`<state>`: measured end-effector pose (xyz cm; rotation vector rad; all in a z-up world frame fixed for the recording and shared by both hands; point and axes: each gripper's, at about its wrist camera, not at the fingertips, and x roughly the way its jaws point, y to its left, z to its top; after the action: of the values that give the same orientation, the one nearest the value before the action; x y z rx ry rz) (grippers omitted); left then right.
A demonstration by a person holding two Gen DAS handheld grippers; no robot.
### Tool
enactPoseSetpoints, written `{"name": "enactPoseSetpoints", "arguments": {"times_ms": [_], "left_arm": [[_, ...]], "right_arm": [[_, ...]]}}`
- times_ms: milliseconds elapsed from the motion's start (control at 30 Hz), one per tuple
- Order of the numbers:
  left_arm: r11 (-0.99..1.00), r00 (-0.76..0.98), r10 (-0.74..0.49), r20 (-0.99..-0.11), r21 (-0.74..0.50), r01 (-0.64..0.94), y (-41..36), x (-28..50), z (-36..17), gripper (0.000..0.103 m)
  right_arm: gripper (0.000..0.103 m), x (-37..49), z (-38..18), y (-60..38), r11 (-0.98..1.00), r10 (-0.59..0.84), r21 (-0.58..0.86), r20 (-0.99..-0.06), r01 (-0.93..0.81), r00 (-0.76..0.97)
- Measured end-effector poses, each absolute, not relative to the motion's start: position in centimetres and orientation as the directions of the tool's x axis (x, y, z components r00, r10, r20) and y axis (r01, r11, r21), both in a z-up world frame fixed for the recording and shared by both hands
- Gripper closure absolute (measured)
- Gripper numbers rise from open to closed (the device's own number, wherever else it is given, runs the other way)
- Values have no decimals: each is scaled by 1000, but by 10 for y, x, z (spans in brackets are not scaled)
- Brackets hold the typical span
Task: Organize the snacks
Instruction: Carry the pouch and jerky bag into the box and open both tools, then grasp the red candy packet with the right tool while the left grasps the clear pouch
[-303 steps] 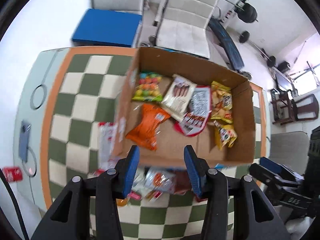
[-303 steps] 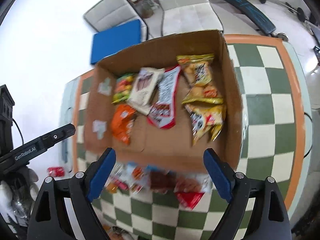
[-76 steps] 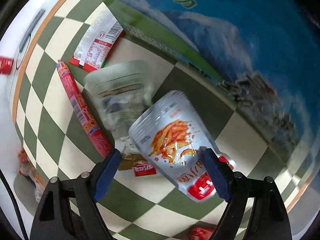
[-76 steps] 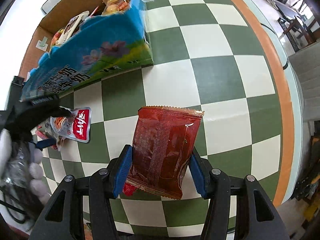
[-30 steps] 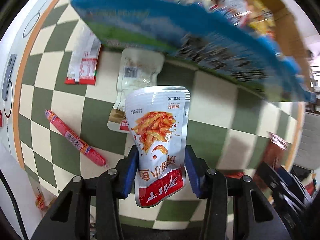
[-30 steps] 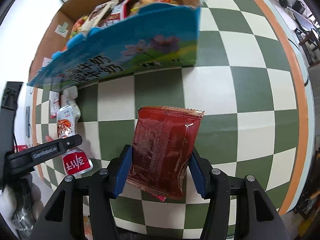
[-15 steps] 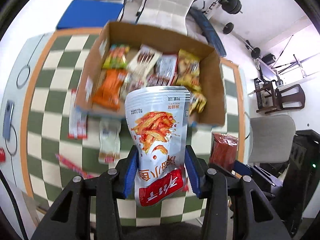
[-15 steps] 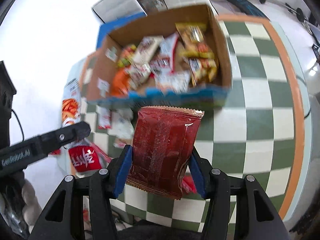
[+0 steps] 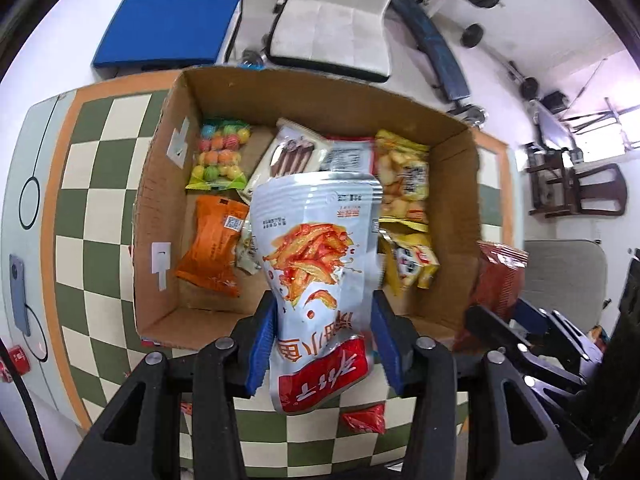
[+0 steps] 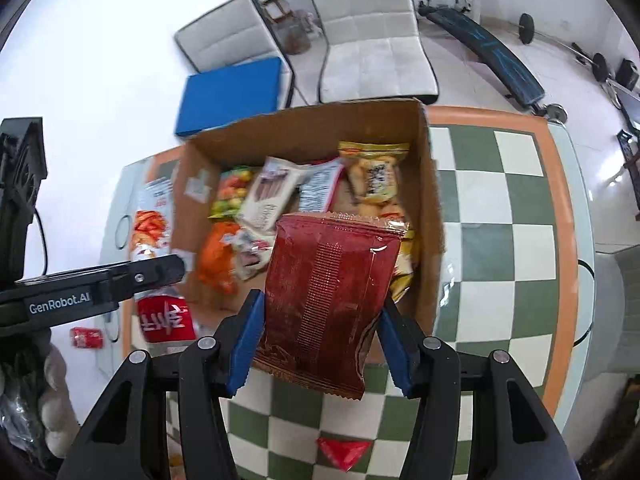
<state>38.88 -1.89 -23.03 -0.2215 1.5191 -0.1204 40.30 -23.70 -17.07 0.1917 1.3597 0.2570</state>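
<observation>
A white-floored room with padded chairs (image 9: 332, 20) and a weight bench (image 10: 486, 54) lies beyond the green-checked desk (image 9: 96, 216), where an open cardboard box (image 9: 160, 208) holds snacks. Both tongs point steeply down over it: the left tongs (image 9: 324, 344), jaws opening, have a silver pouch (image 9: 316, 256) between them; the right tongs (image 10: 320, 344) grip a dark red packet (image 10: 328, 296).

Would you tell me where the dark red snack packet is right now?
The dark red snack packet is held in the right gripper, above the near edge of the cardboard box.
</observation>
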Motion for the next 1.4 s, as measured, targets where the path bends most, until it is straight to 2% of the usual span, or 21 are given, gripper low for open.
{"name": "enactPoseSetpoints", "arguments": {"times_ms": [133,167,200,233,267,300,700,833,967,1133,1400], "left_arm": [[973,-15,-225,-974,-224,-60,-19,396,-249,50],[974,-13,-220,-975,-219,-63,-19,396,-250,48],[975,-18,-215,-977,-213,-64,-19,396,-251,41],[975,-26,-218,-976,-216,-60,-20,396,-253,25],[974,-29,-219,-975,-217,-58,-20,396,-255,17],[975,-29,-218,-976,-216,-55,-21,395,-255,15],[973,41,-224,-974,-226,-50,-14,372,-228,15],[982,135,-161,-978,-173,-80,1,342,-207,15],[976,188,-95,-978,-128,-174,25,296,-200,15],[971,127,-18,-992,-48,-235,50,246,-230,15],[961,-60,-19,-998,-1,-278,70,205,-309,15]], "right_arm": [[43,412,-191,-243,966,258,253,-957,-50,136],[35,413,-198,-245,969,248,245,-962,-42,112],[27,414,-203,-246,972,235,233,-967,-33,94],[19,413,-207,-248,973,230,228,-969,-27,93],[19,411,-208,-249,974,227,226,-969,-22,100],[19,410,-209,-250,974,229,228,-969,-18,98],[11,397,-194,-248,974,226,228,-963,-3,148],[11,381,-185,-246,966,256,259,-955,2,153],[11,343,-189,-242,957,285,289,-951,16,121],[11,282,-228,-244,944,312,312,-950,109,22],[11,220,-314,-259,914,341,297,-931,277,-127]]}}
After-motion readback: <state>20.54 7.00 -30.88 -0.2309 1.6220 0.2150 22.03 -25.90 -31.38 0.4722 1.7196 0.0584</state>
